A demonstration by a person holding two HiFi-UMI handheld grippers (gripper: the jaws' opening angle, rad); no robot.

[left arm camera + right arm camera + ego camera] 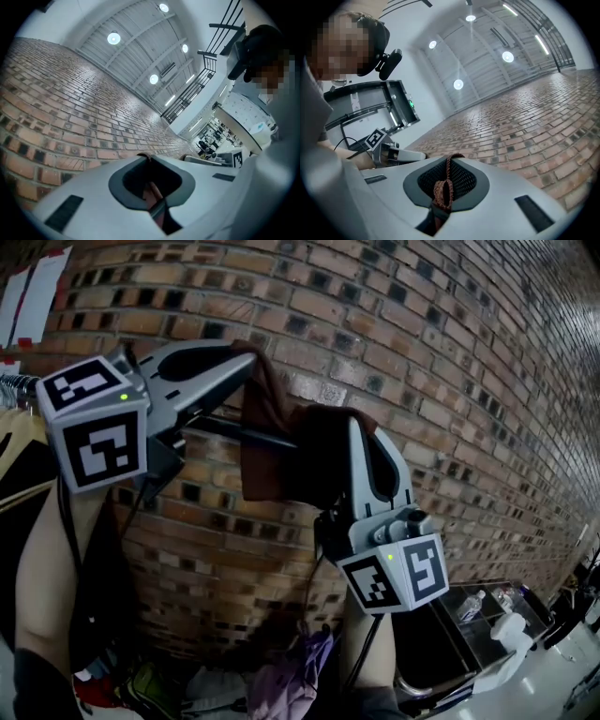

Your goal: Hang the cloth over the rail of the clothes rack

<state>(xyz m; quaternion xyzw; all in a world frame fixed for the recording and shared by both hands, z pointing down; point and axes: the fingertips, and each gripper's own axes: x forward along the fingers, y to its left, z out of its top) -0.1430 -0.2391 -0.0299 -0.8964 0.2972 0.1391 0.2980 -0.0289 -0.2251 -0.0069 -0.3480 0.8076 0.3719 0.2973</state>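
Observation:
A dark brown cloth (265,442) hangs in front of the brick wall, stretched between both grippers. My left gripper (249,356) reaches in from the left and is shut on the cloth's upper left corner; in its own view a bit of the cloth (153,193) shows between the closed jaws. My right gripper (353,425) points upward, shut on the cloth's right edge, and a folded hem of the cloth (442,188) sits in its jaws. A thin black rail (217,427) runs just below the left gripper, and the cloth crosses it and hides its right part.
Hangers (13,386) and hung garments (21,460) crowd the rail's left end. The brick wall (450,352) stands close behind. Below lie heaped clothes, among them a purple piece (302,673). A metal cart (469,634) with bottles stands at lower right.

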